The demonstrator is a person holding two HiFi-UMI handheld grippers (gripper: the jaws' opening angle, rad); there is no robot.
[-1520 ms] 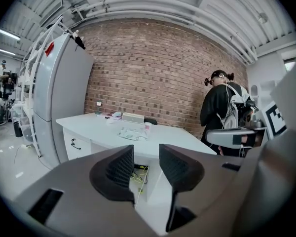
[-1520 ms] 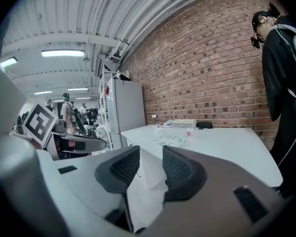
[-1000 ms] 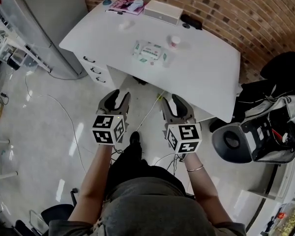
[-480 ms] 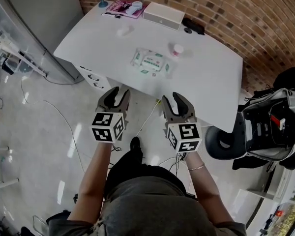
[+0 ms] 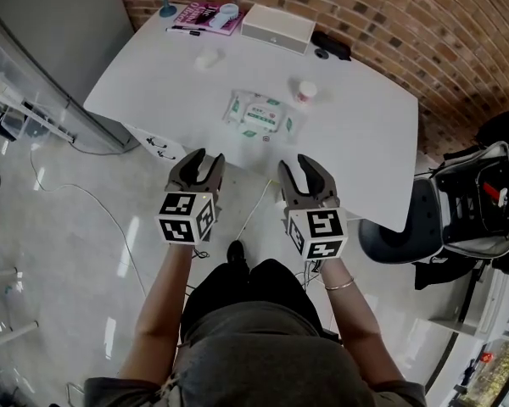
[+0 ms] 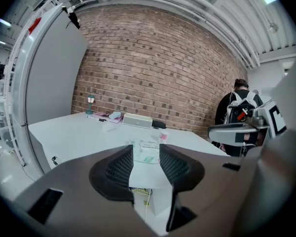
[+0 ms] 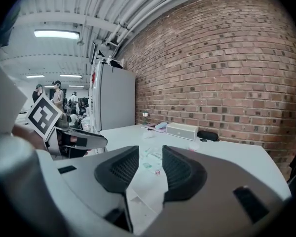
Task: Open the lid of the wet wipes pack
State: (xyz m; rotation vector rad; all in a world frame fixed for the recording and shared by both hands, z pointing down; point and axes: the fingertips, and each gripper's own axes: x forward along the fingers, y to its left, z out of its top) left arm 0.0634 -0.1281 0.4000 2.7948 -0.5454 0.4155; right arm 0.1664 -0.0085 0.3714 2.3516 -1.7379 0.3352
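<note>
Wipes pack (image 5: pixel 260 114), flat soft rectangle w/ green print, lies mid smooth white surface (image 5: pixel 153 75). We hold curved dark left tongs (image 5: pixel 206 158) & right tongs (image 5: pixel 299 164) spread, empty, short of surface edge.

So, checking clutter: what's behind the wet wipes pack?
A small white jar sits behind the wet wipes pack, a white box farther back. Nothing there is covered.

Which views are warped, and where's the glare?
Both gripper views: heavy fisheye, black corners, brick wall bowed. Head view: milder warp, glare streaks on the floor; wipes pack sharp, but its print is too small to read.
</note>
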